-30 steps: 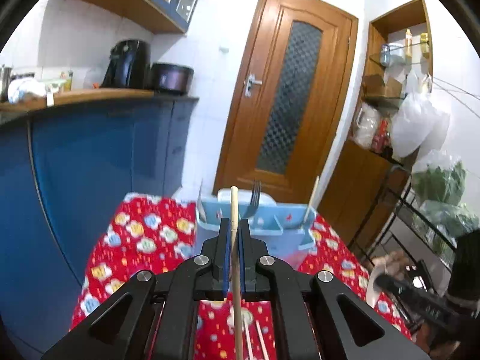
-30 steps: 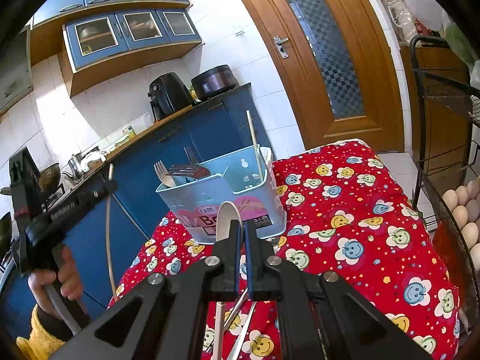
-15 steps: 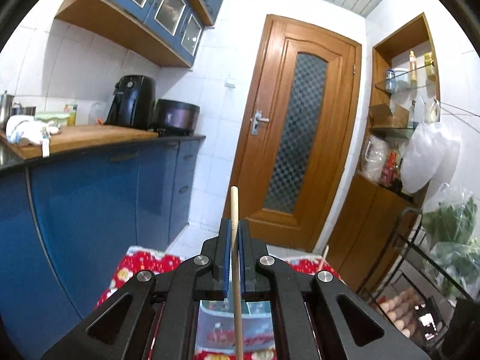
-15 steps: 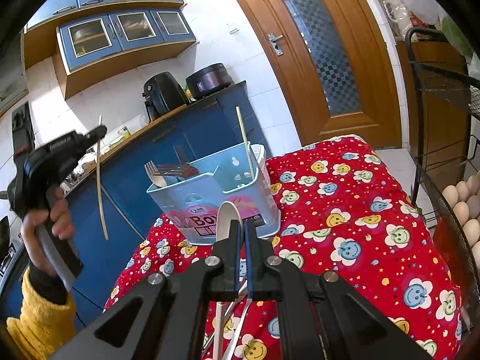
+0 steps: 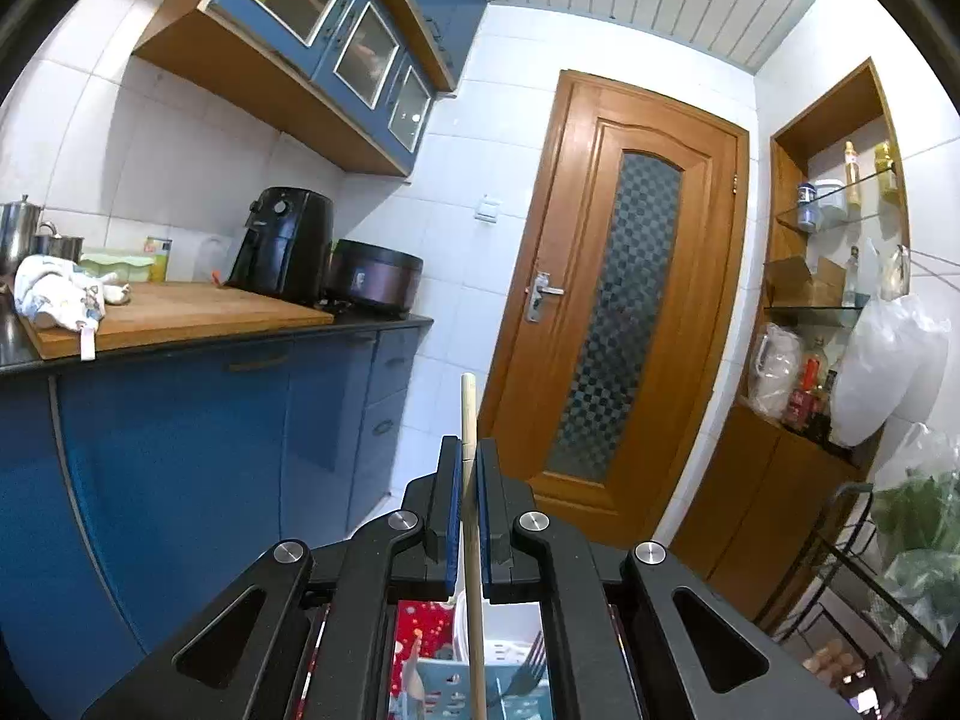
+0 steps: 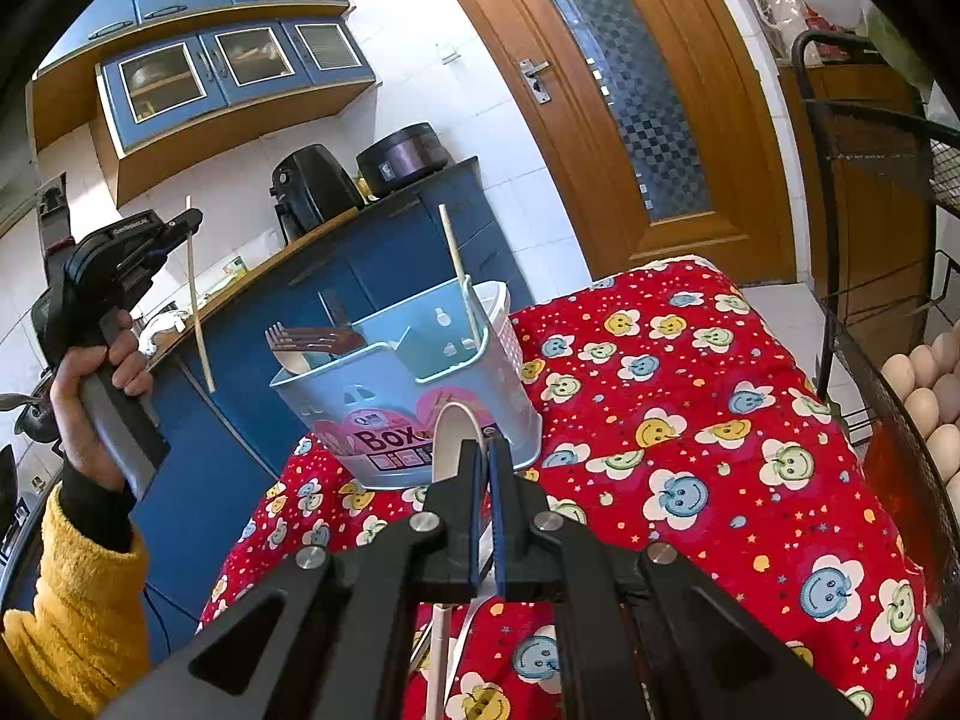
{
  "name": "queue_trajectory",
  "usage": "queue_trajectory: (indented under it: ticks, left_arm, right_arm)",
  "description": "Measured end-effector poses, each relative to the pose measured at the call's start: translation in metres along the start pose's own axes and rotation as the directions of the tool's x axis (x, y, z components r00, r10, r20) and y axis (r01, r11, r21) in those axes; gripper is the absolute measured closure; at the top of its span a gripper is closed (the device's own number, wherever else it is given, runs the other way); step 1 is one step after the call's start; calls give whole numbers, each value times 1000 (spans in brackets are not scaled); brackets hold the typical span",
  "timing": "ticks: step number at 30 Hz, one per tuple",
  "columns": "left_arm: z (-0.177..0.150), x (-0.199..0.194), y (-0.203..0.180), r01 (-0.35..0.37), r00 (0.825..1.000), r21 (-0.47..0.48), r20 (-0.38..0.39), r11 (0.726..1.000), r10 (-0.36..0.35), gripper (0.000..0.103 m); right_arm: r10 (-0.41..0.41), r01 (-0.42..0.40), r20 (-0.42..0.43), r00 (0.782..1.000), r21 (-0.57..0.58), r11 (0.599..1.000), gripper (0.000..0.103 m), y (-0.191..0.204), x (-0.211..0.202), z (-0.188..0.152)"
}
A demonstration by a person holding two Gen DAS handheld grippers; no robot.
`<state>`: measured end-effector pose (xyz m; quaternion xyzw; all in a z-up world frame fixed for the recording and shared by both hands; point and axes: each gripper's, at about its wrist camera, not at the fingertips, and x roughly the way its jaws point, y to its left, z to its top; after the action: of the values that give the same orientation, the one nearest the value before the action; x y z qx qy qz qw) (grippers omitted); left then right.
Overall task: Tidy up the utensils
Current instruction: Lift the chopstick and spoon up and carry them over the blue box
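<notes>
**Left lifted, chopstick up**

I've raised the left gripper (image 6: 195, 219) w/ its chopstick (image 6: 198, 306) well above the table; its cam now sees door and cabinets, the box (image 5: 516, 705) only at bottom edge. Right cam view shifted slightly, box (image 6: 414, 396) lower in frame.

The walls (image 5: 516, 138) are white tile and the ceiling (image 5: 630, 6) is white planks. A wooden door (image 5: 624, 312) with patterned glass stands closed. To its left run blue base cabinets (image 5: 210, 438) under a dark counter (image 5: 384, 321), with blue glass-front wall cabinets (image 5: 336, 42) above. To the right is a wooden shelf niche (image 5: 834, 210). Daylight fills the room.
</notes>
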<state>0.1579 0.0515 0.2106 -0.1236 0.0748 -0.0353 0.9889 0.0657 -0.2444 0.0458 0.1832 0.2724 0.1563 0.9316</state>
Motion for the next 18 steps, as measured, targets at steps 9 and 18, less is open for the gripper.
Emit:
queue_trajectory:
  ticks: [9,18]
  left_arm:
    - [-1,24,4,-24,999,-43,31,999,25,99]
    - [-28,45,-4,-88,992,-8,88,996,89,99]
  right_arm:
    - [-10,10,-3,1000,0,1000,99,-4,5,2]
    - [-35,36,33,999,-32,999,99,-1,7,24]
